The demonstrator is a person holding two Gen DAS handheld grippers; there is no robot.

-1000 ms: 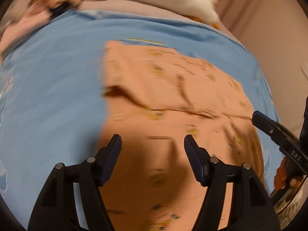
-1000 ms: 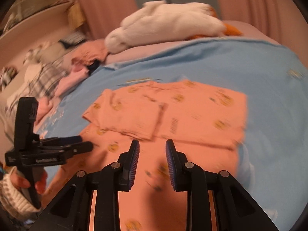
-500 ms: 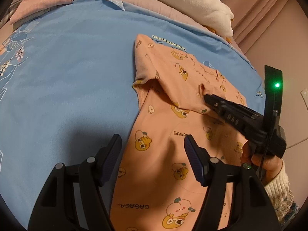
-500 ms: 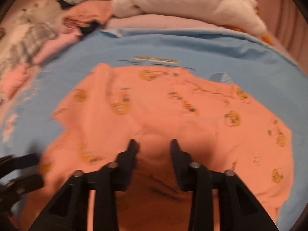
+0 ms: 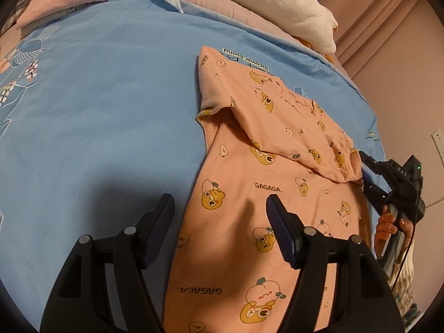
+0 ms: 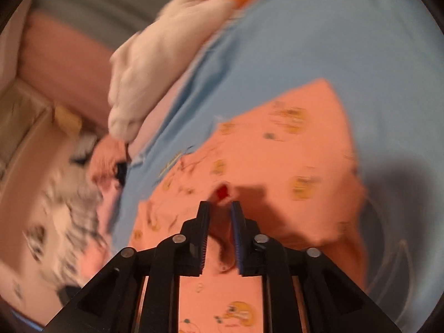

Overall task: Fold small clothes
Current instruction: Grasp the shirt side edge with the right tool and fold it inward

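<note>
In your left wrist view, your left tongs point(image 5: 219, 216) are hovering released over the orange garment point(image 5: 266, 183) lying on the blue sheet point(image 5: 111, 111). In your right view, your right tongs point(image 6: 219, 211) are opening, cloth lying between them.

Left gripper point(image 5: 220, 216): matte black plastic frame with triangular cut-outs, silver round screw heads at the pivots, and dark blue ribbed pads on the jaws. Right gripper point(image 6: 219, 222): the same black frame, silver screws and blue ribbed pads; from the left wrist view its body bears white lettering, a small green light and a thin black cable. The hand point(image 5: 388, 227) emerges from a cream knitted cuff.
</note>
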